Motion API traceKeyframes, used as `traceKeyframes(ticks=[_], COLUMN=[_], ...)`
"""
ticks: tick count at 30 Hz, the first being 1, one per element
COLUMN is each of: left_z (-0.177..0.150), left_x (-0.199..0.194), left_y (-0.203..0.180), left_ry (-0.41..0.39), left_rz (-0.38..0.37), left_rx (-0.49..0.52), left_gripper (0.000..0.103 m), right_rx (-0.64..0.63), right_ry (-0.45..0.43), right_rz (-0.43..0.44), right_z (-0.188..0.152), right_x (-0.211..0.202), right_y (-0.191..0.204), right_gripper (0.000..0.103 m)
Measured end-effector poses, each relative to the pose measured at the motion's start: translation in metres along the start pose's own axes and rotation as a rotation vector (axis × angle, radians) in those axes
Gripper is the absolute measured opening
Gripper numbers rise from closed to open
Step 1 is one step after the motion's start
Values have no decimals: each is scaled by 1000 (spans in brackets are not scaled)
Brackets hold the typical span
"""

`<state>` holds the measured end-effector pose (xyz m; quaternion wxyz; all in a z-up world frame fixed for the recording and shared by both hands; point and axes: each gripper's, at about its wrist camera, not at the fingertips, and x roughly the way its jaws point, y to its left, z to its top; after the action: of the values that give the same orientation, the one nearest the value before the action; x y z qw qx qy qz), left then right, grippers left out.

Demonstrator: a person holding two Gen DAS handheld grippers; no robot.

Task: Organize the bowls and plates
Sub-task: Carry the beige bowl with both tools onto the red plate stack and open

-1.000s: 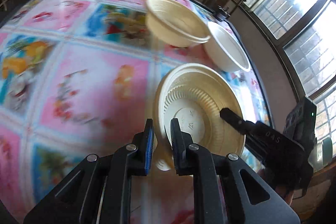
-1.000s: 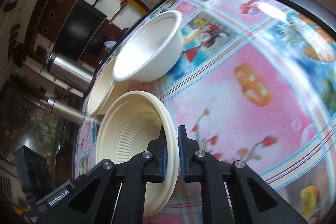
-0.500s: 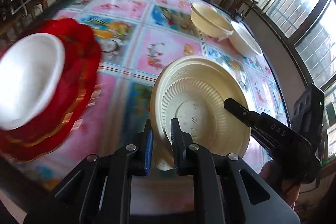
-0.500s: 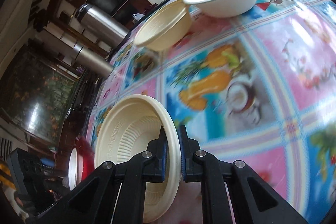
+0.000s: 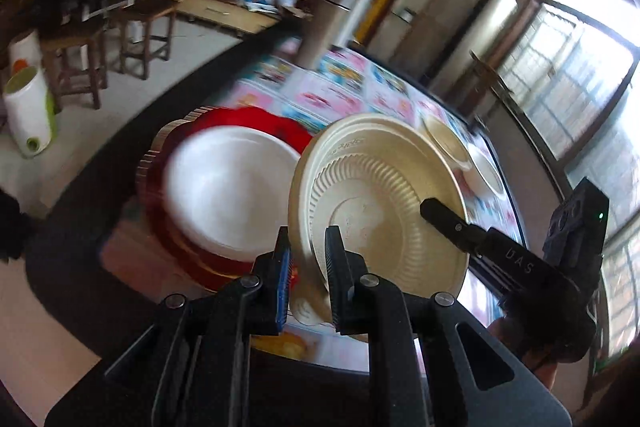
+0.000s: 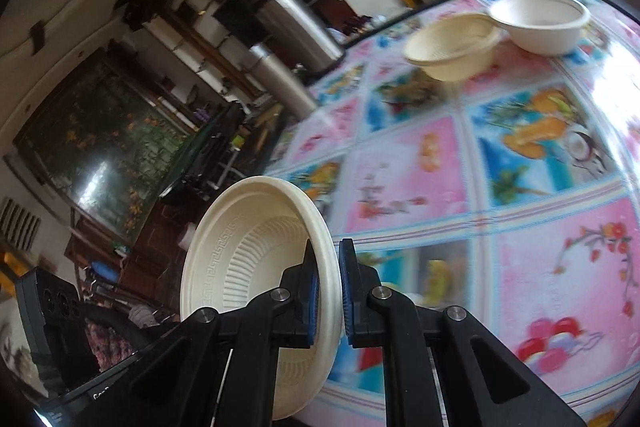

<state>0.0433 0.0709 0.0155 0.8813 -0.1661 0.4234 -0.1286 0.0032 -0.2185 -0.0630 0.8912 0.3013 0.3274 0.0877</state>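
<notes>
Pinching opposite rims, left gripper (image 5: 306,263) and right gripper (image 6: 327,283) hold the cream plate (image 5: 380,203) between them.

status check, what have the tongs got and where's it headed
Left tongs and right tongs both shut on cream plate, held off table. White plate on red plate alongside. Nothing between.

Left wrist view: the letters "UAS" stand in pale print on the black body of the right gripper (image 5: 430,207), along the arm behind its fingers. Embossed lettering runs along the rim of the cream plate (image 5: 380,203), too small and blurred to read. Right wrist view: the partial white print "Gen" shows on the black body of the left gripper (image 6: 100,395) at the lower left edge; the rest is cut off.
</notes>
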Motion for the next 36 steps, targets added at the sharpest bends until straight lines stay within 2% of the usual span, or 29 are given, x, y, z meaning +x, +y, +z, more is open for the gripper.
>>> traceKeyframes(ticks=[5, 11, 14, 17, 22, 30, 33, 34, 36], left_z=[16, 22, 26, 25, 27, 31, 29, 28, 27], left_x=[10, 22, 24, 28, 24, -11, -17, -18, -20], left_y=[42, 60, 72, 79, 87, 94, 85, 81, 74], left_ry=[-27, -62, -85, -76, -84, -187, -192, -192, -197], left_rz=[67, 118, 123, 121, 114, 128, 107, 104, 103], left_rx=[-116, -138, -152, -161, -174, -203, -181, -172, -152], left_gripper=[14, 14, 14, 14, 14, 14, 14, 14, 14], right_rx=[-56, -58, -43, -37, -47, -106, -93, -90, -92], right_ry=[30, 109, 123, 127, 130, 89, 88, 92, 97], right_rz=[36, 41, 35, 29, 18, -15, -23, -21, -23], right_z=[-6, -13, -15, -16, -17, -21, -20, -20, -20], right_x=[29, 85, 108, 126, 142, 146, 146, 147, 147], right_y=[55, 90, 93, 96, 94, 101, 96, 95, 96], right_gripper=[10, 10, 10, 10, 10, 10, 10, 14, 14])
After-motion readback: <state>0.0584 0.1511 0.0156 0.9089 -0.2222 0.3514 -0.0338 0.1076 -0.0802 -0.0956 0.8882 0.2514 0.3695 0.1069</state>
